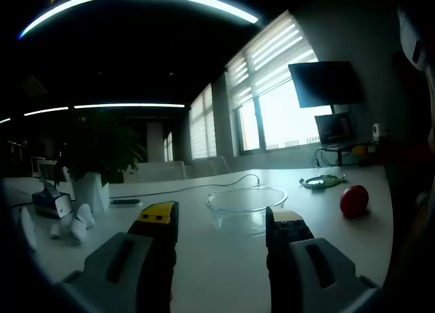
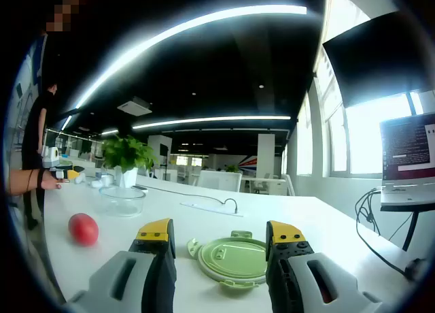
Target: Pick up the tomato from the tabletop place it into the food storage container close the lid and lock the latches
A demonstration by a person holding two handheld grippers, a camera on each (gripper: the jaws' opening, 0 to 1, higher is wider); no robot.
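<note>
A red tomato lies on the white tabletop to the right of a clear round container. My left gripper is open just short of the container, nothing between its jaws. In the right gripper view the tomato lies at the left, with the clear container beyond it. A green round lid with latches lies flat on the table between the jaws of my open right gripper.
A potted plant and small white items stand at the left. A phone and a cable lie behind the container. A coiled cord lies far right. A person's hand rests at the table's far left.
</note>
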